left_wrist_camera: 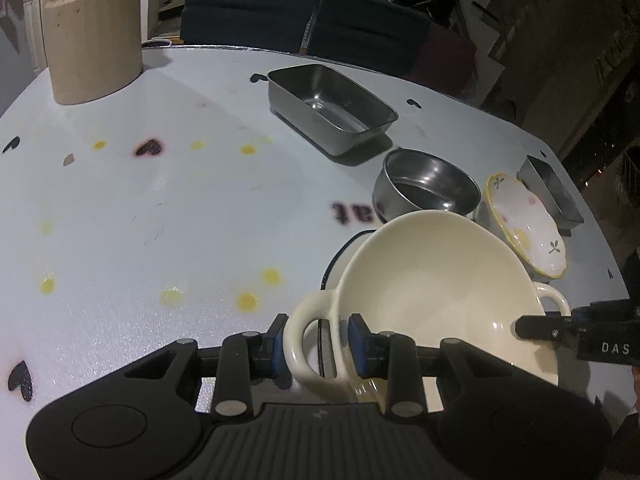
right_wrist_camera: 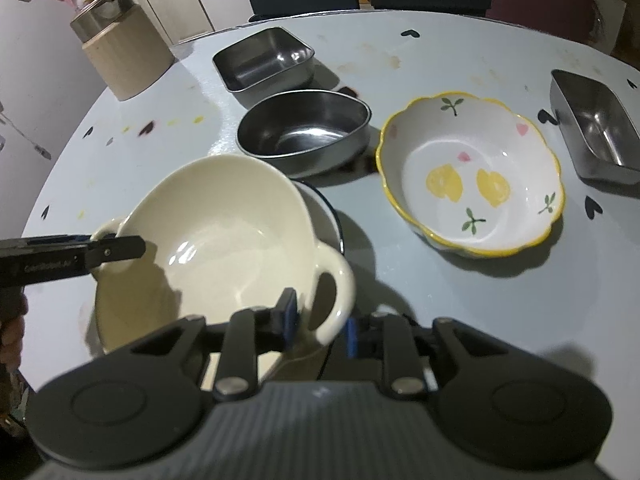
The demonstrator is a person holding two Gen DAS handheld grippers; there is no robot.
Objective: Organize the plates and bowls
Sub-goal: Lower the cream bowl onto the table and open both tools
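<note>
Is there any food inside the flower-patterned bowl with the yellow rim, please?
No, the flower-patterned bowl holds nothing; only its painted yellow and pink motifs show inside.

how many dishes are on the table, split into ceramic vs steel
Ceramic: 3, namely cream two-handled bowl, flowered scalloped bowl, dark-rimmed plate under the cream bowl.
Steel: 3, namely round steel bowl, square steel tray, steel tray at the right edge.
Total: 6

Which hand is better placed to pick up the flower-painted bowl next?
Right, probably. The flower-painted bowl sits just beside the right tongs, while the cream bowl lies between it and the left tongs.
</note>
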